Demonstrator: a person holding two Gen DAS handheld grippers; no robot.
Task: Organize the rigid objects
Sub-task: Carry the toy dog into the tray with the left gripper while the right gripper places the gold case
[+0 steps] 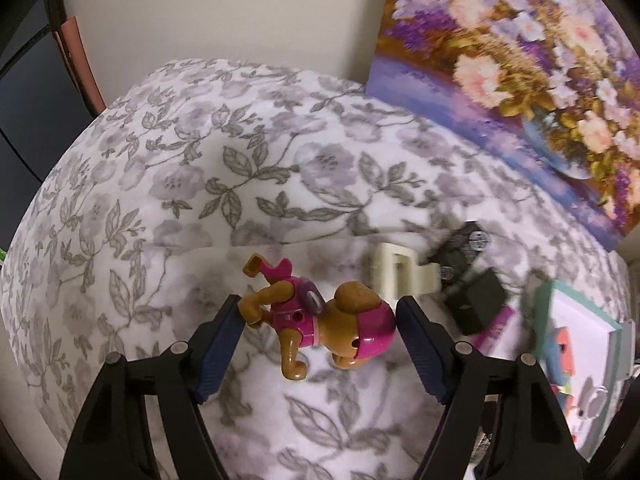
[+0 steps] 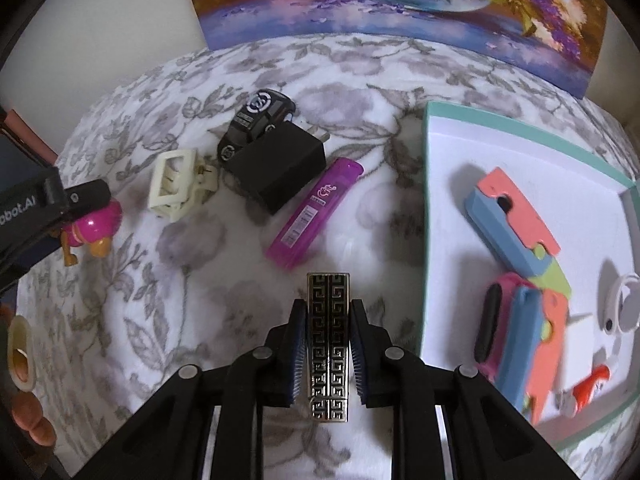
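A brown and pink toy dog hangs between the blue pads of my left gripper, which presses on its paw and head just above the floral blanket. The right wrist view shows the same dog at the far left. My right gripper is shut on a black and silver patterned rectangular case over the blanket. To its right lies a white box with a teal rim, holding colourful plastic toys and a white object.
On the blanket lie a cream hair claw, a black toy car, a black plug adapter and a purple lighter. A flower painting leans on the wall behind. A hand shows at lower left.
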